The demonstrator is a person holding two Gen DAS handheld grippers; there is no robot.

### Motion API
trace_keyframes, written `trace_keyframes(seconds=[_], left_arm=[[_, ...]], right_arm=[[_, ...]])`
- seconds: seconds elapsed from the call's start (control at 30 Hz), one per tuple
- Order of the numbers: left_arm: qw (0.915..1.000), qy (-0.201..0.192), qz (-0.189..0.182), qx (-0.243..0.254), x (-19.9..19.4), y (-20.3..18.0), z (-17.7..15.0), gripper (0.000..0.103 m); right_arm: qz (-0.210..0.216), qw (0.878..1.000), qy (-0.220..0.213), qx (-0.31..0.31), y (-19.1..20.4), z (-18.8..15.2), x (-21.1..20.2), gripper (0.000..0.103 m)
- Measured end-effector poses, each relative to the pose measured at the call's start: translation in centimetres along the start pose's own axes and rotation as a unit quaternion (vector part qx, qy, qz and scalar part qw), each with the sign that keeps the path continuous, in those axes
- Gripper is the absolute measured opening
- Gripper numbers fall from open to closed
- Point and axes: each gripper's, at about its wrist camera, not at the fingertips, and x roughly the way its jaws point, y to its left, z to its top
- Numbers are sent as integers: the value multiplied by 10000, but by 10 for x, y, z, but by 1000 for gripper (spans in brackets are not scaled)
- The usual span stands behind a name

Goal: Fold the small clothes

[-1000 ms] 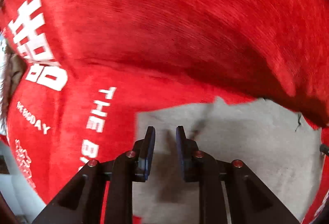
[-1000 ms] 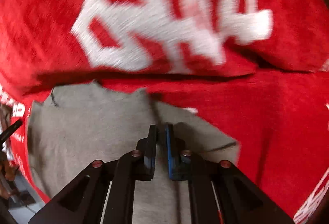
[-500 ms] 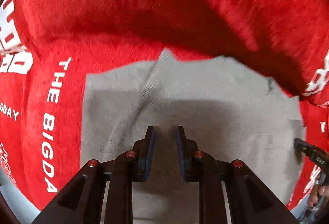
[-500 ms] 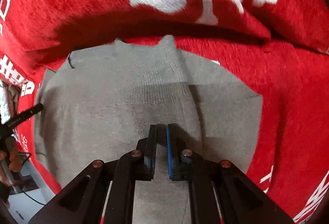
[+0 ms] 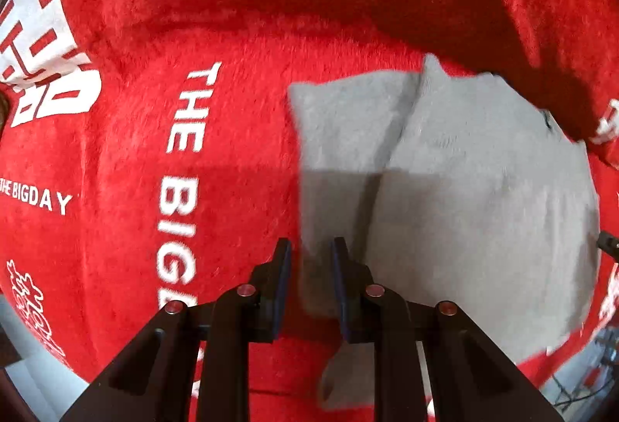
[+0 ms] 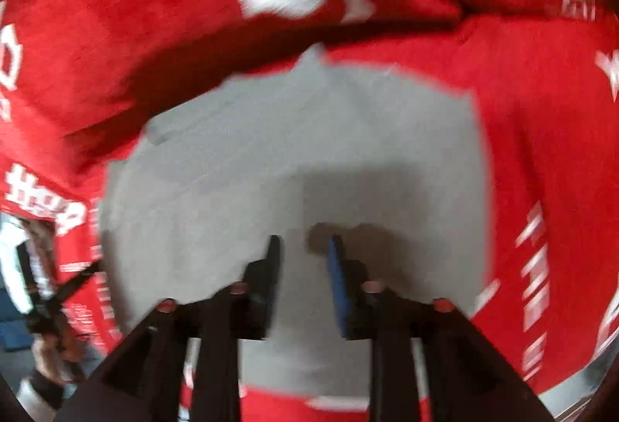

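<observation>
Two grippers hover over the small grey knitted garment (image 5: 456, 197) lying flat on the red plush printed blanket (image 5: 127, 159): our left gripper (image 5: 309, 253) empty, narrowly parted at its edge, our right gripper (image 6: 301, 252) opening on nothing, so we should pinch matching edges evenly.

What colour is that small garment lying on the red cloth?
Plain grey garment; clearest in the left wrist view.

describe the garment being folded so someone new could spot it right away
A red plush cover printed with white lettering fills both views. On its flat part, just in front of its raised roll, lies the grey knit garment, spread flat with one panel folded over another. It is the only plain grey, unprinted thing there.
</observation>
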Motion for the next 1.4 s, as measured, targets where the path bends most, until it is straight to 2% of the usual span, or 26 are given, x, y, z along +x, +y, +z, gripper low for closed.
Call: trace_keyframes(seconds=[0.03, 0.17, 0.23, 0.3, 0.33, 0.37, 0.5, 0.53, 0.6, 0.67, 0.7, 0.73, 0.77, 0.83, 0.93, 1.1, 1.23, 1.3, 1.4], left_arm=[[9999, 17, -153, 19, -5, 5, -5, 23], [9970, 72, -772, 75, -24, 15, -27, 23], [9962, 108, -841, 178, -28, 13, -37, 24], [9955, 176, -869, 320, -27, 10, -46, 69], [9958, 138, -835, 345, -28, 8, -52, 97], [9960, 26, -812, 364, -29, 8, -56, 98], [9950, 134, -920, 374, -25, 3, -66, 98], [9940, 217, -1023, 323, -20, 3, -68, 97], [9922, 378, -1150, 294, -12, 1, -69, 76], [9900, 651, -1230, 223, 4, 0, -68, 47], [9876, 767, -1361, 158, 12, 0, -68, 36], [9867, 807, -1409, 123, 15, 1, -67, 18], [9871, 786, -1390, 124, 16, 1, -66, 15], [9865, 664, -1481, 227, 9, 3, -66, 9], [9874, 547, -1386, 530, 0, 2, -71, 9], [9886, 651, -1175, 678, 11, 6, -87, 9], [9877, 679, -1075, 910, 0, 5, -93, 9], [9879, 588, -985, 1041, -11, 5, -91, 9], [9899, 262, -871, 1091, -34, 10, -79, 9]], right_arm=[[242, 9997, 81, 67, 9, -13, 4, 59], [1260, 9874, 794, 530, 46, -68, 42, 59], [1499, 9784, 1139, 849, 59, -95, 66, 59], [1624, 9708, 1318, 1174, 67, -114, 84, 59], [1665, 9686, 1340, 1271, 67, -116, 91, 59], [1715, 9651, 1352, 1446, 67, -122, 98, 59], [1855, 9559, 1218, 1925, 58, -125, 102, 59], [1928, 9524, 1127, 2075, 53, -123, 100, 59], [2085, 9441, 943, 2373, 46, -118, 98, 59], [2200, 9361, 859, 2605, 40, -117, 97, 59], [2221, 9330, 848, 2702, 39, -115, 98, 58], [2178, 9337, 850, 2710, 41, -114, 99, 39], [2068, 9386, 916, 2605, 44, -112, 100, 8], [1864, 9526, 948, 2209, 55, -107, 95, 8], [1516, 9675, 1071, 1718, 65, -111, 93, 7], [1189, 9713, 1218, 1661, 62, -118, 107, 7], [1080, 9746, 1542, 1214, 71, -113, 102, 8], [1120, 9745, 1723, 895, 76, -112, 93, 8], [1130, 9799, 1596, 386, 80, -104, 67, 8]])
